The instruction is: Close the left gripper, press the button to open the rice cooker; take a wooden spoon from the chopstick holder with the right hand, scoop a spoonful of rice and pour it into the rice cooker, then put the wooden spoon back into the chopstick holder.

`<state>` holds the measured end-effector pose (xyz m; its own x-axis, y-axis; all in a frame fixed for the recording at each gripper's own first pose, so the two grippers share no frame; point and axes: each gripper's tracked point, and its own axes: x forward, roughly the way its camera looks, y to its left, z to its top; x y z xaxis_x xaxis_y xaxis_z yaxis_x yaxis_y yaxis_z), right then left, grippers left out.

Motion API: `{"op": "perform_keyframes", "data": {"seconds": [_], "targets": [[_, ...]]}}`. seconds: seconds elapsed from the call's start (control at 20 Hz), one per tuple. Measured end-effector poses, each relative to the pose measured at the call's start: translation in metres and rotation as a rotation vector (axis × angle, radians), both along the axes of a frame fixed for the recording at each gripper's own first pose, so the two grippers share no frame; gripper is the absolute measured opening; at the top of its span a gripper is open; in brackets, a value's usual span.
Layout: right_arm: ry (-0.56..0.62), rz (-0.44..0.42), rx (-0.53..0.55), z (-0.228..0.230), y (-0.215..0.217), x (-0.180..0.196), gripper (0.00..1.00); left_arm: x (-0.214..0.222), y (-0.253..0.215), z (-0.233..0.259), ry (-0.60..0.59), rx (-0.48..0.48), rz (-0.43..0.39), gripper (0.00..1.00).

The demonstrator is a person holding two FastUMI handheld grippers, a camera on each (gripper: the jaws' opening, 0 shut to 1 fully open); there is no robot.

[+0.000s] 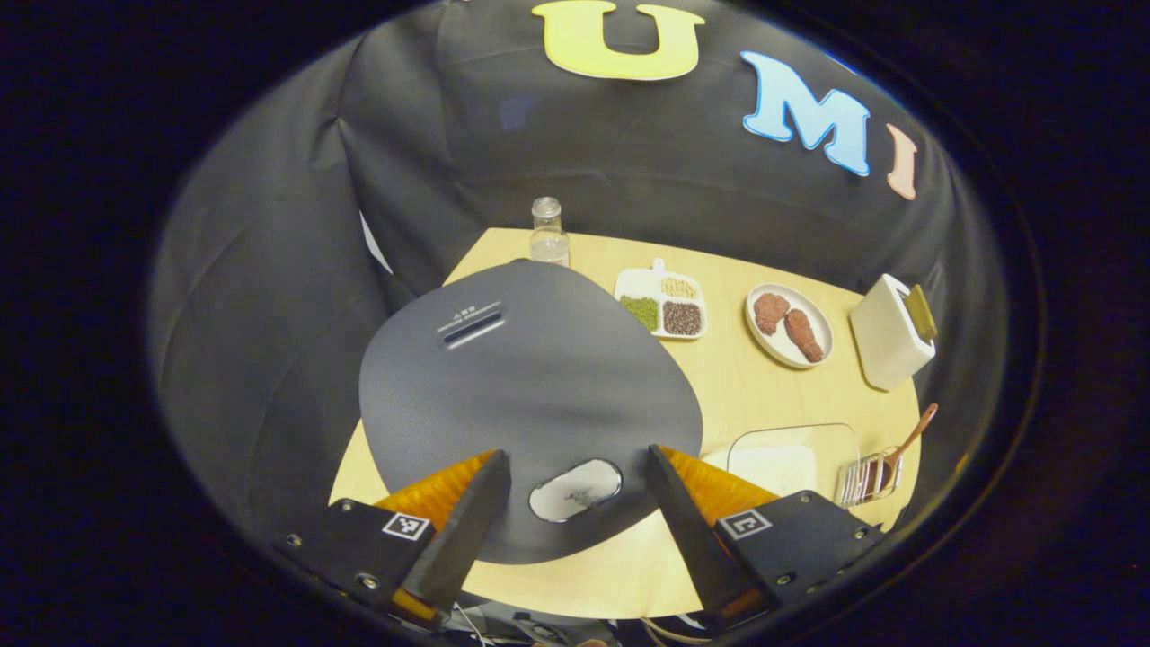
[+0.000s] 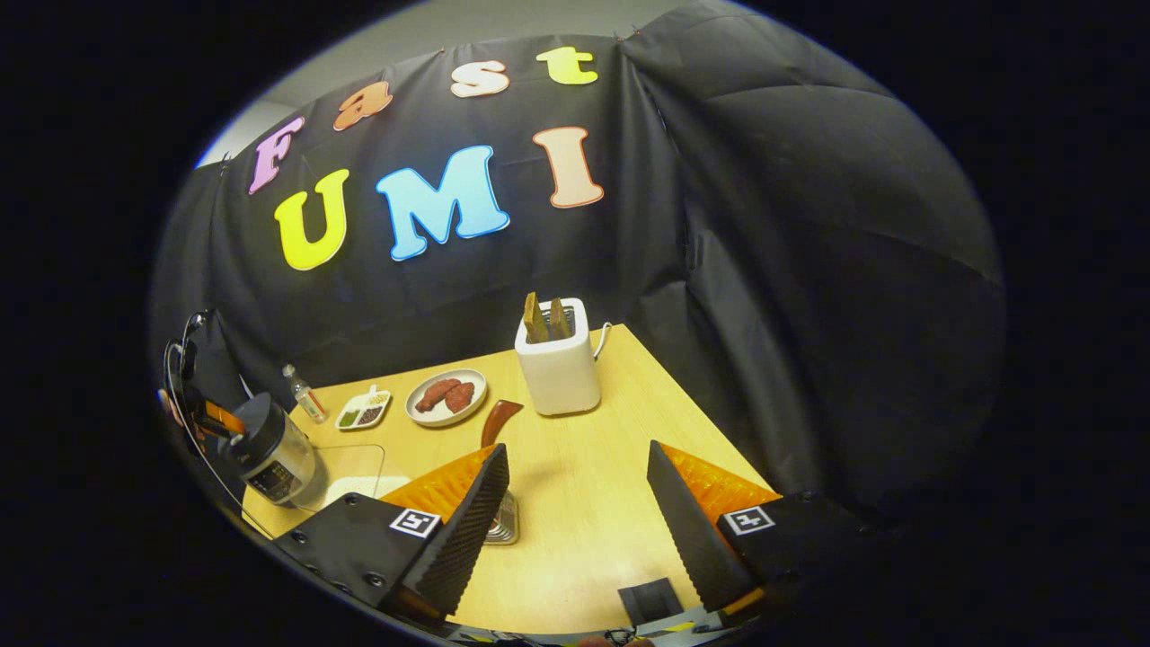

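Rice cooker (image 1: 530,404) sits at the table's (image 1: 764,377) near-left corner, lid down, and its button (image 1: 575,490) shows as the pale oval at the lid's near edge, right between my left gripper's (image 1: 575,503) fingers. That gripper hangs just above the lid with the jaws spread wide and nothing between them, so I read this as the very first step: button not pressed, lid not yet up. Next move as I see it: shut the left jaws so the tips come together, then push down on the oval; with the jaws apart the tips would land on either side of it. Along the near edge to the right of the cooker is the clear rice container (image 1: 791,458), and just beside that, toward the near-right corner, the chopstick holder (image 1: 867,476) with the wooden spoon (image 1: 912,436) standing in it, handle leaning out. My right gripper (image 2: 575,512) is also open and empty, hovering over bare table with the holder close by its left finger and the spoon's handle end (image 2: 499,418) poking up behind it. It waits until the lid is up. Farther back: divided snack tray (image 1: 663,304), plate of meat (image 1: 789,325), toaster (image 1: 891,331), small bottle (image 1: 548,234) at the far-left corner.
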<state>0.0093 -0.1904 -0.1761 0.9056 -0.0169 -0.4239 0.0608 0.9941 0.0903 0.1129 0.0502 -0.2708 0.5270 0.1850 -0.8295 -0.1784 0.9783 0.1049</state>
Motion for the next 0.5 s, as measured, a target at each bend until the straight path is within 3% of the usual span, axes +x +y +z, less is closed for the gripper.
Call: {"op": "perform_keyframes", "data": {"seconds": [0.1,0.3,0.4,0.5], "targets": [[0.007,0.028,0.026,0.000,-0.006,-0.002,0.98,0.000,-0.001,0.002,-0.032,0.007,0.007,1.00],[0.055,0.081,0.055,-0.007,-0.008,-0.006,0.98,-0.036,-0.017,0.012,-0.103,0.057,0.120,0.99],[0.051,0.101,0.063,0.002,0.005,-0.001,0.98,-0.058,-0.044,0.028,-0.153,0.069,0.074,0.98],[0.026,0.116,0.068,0.015,0.018,0.004,0.98,-0.074,-0.057,0.057,-0.188,0.149,-0.026,0.98]]}}
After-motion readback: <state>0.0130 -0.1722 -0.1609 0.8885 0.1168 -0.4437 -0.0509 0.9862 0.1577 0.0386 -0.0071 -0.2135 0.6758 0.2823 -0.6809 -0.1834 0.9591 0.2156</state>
